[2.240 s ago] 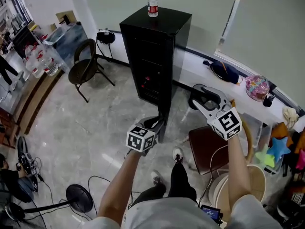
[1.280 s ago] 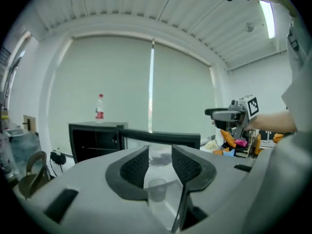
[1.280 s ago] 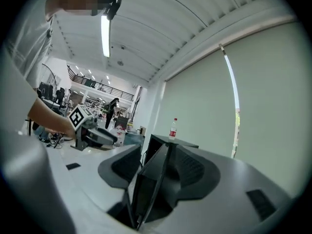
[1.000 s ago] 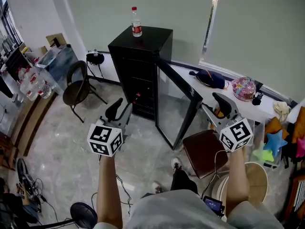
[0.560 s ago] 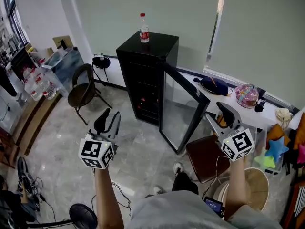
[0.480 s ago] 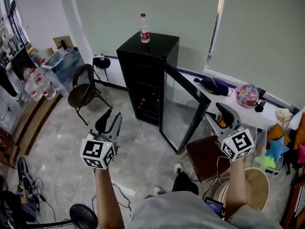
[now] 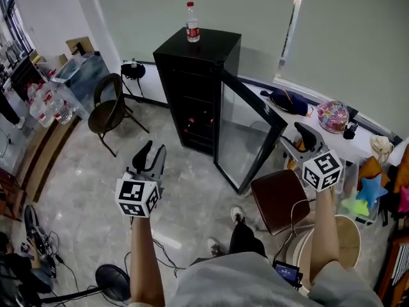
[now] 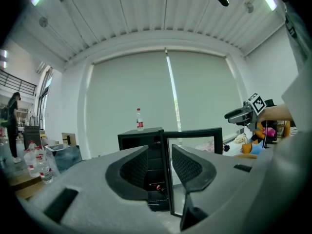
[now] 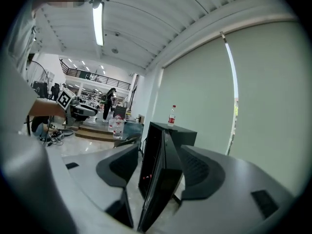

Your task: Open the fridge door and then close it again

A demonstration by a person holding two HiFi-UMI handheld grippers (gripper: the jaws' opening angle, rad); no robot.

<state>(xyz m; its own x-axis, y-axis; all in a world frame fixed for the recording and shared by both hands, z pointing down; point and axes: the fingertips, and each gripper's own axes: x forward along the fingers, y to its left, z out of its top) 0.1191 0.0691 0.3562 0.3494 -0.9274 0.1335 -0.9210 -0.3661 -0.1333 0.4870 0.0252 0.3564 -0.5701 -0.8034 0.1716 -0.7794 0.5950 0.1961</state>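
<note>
Short of the open fridge door [image 7: 246, 133], your left hand-held gripper [image 7: 153, 149] and right hand-held gripper [image 7: 295, 142] gape empty, the right's jaws having just widened. Press the door's free edge shut, gently.

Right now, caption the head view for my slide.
Fridge door stands open, bottle on top; left gripper and right gripper are empty, clear of it, the right's jaws just opened wider.

1 fridge [image 7: 195, 75], 1 door [image 7: 246, 133], 1 bottle [image 7: 190, 23] on the fridge top. More bottles at far left, too small to count. 2 grippers: left gripper [image 7: 152, 152], right gripper [image 7: 300, 139]. 2 chairs: black chair [image 7: 108, 110], brown chair [image 7: 280, 200].
</note>
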